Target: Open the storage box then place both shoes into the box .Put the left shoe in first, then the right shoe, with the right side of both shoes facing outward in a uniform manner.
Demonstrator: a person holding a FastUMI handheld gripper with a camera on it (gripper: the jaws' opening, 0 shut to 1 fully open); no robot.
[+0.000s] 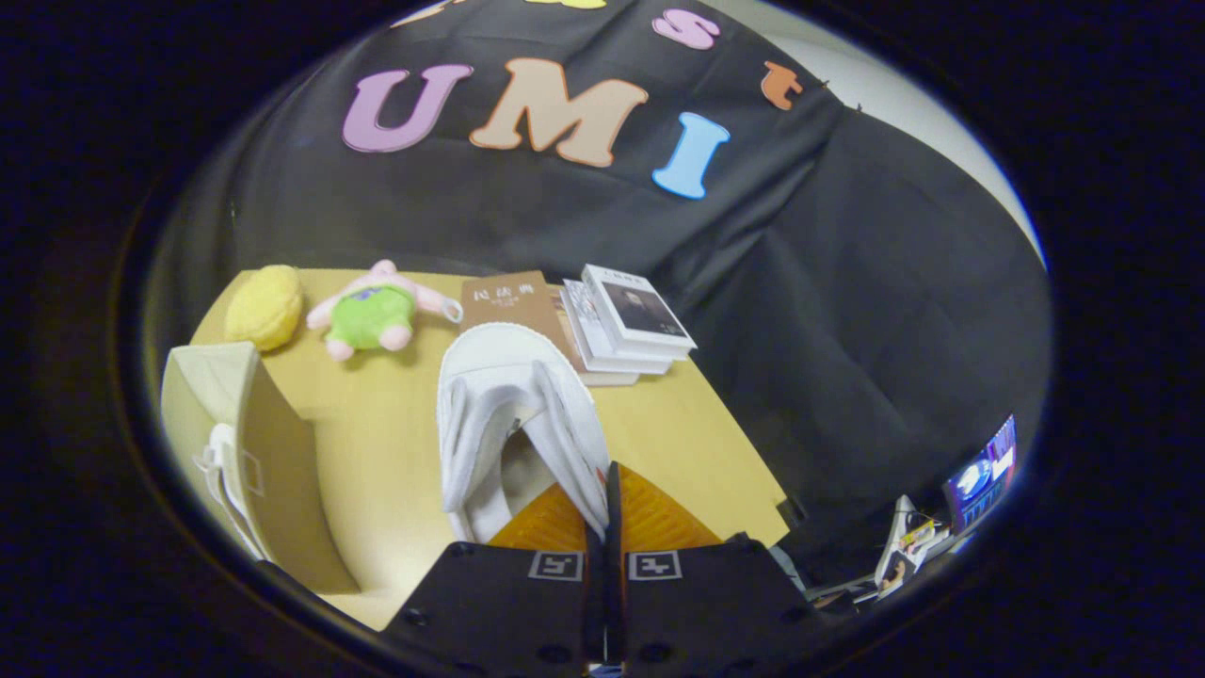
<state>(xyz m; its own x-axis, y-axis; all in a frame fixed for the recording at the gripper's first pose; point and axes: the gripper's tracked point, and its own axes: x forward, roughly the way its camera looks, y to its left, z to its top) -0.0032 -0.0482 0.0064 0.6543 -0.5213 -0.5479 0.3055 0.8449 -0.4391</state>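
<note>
1. Your gripper (607, 499) has its fingers pressed together on the right side wall of the white shoe (513, 414), pinching it near the heel.
2. The shoe hangs above the table (377, 452), toe pointing away toward the books (626, 325).
3. The storage box (249, 443) stands open to the left, with another white shoe (218, 461) inside.
4. A yellow plush (265, 306) and a green plush (375, 315) lie beyond.

Plush toys (372, 315) beside stacked books (629, 325) (tabletop (678, 424)).
</note>
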